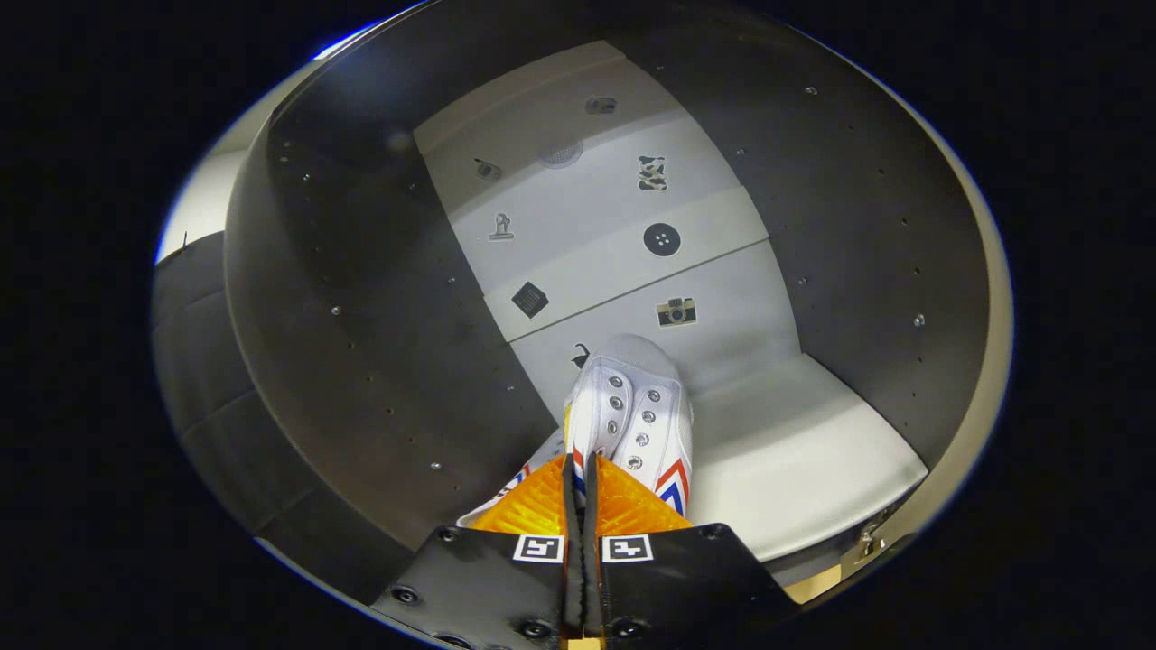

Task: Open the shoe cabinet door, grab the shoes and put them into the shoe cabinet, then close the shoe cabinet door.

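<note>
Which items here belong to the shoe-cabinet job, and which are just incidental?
Job:
- white lace-up sneaker with red and blue chevrons, pinched between the gripper fingers
- dark-walled shoe cabinet with white shelf

Incidental:
- small picture stickers on the cabinet's white back panel

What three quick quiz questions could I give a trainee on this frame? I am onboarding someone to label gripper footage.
1. True or false: the white sneaker lies on the floor outside the shoe cabinet.
2. The gripper fingers are: A) spread wide with nothing between them, B) closed together on the sneaker's rear edge, C) pressed against the side wall.
3. Fill in: on the cabinet's back panel, just beyond the sneaker's toe, sits a sticker of a ____.

Key: 1 false, the sneaker is inside the cabinet, over the white shelf. 2 B. 3 camera.
</note>
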